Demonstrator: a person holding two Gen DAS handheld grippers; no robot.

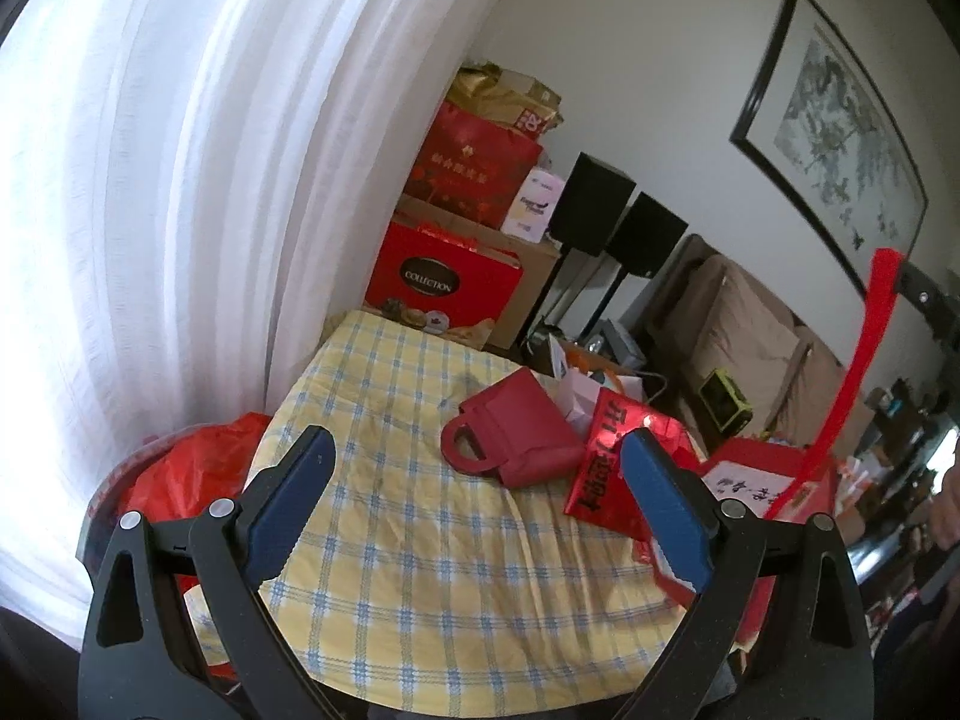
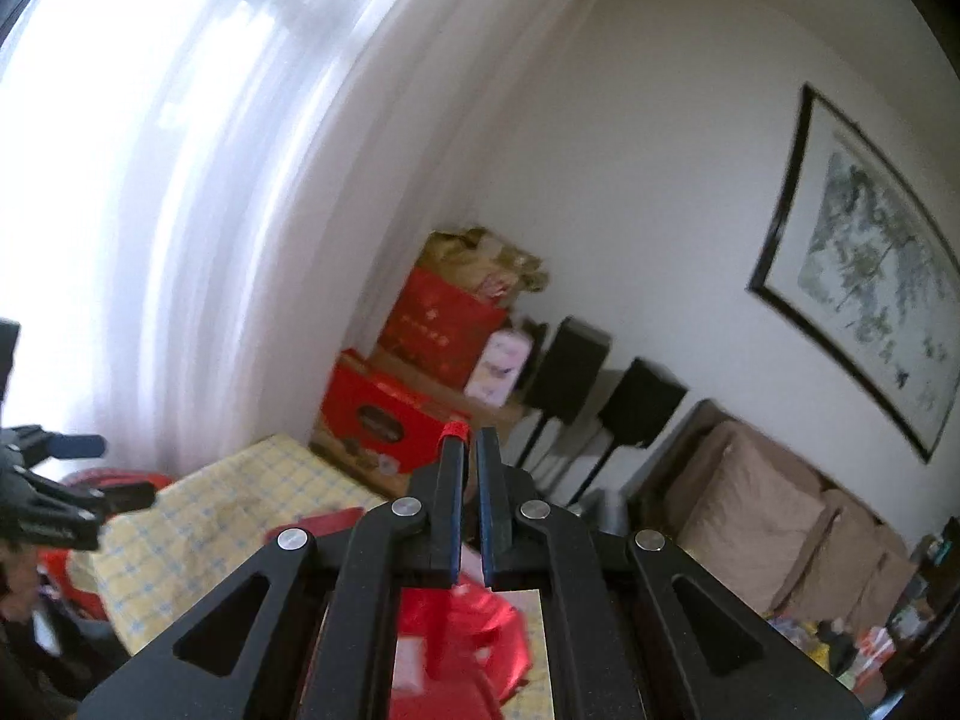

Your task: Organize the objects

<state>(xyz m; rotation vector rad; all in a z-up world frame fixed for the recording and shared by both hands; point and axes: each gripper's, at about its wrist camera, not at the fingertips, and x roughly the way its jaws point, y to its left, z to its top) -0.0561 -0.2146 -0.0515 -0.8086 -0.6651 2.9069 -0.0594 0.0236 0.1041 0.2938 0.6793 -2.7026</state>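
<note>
The left claw (image 1: pixel 474 516) is wide open with nothing in it. It hangs over the near edge of a table (image 1: pixel 420 570) with a yellow check cloth.

The right claw (image 2: pixel 469 450) is closed tight on a red ribbon (image 1: pixel 864 360). A bit of the ribbon sticks out at the tip of its fingers. In the left view the ribbon runs from high up down to a red bag (image 1: pixel 774 480) at the right edge of the table.

A red purse (image 1: pixel 522 438) lies on its side near the far right of the table. A shiny red packet (image 1: pixel 606 462) lies just beside it, touching it.

Red boxes (image 1: pixel 444 282) are stacked past the far edge, by the white curtain (image 1: pixel 180 210).
</note>
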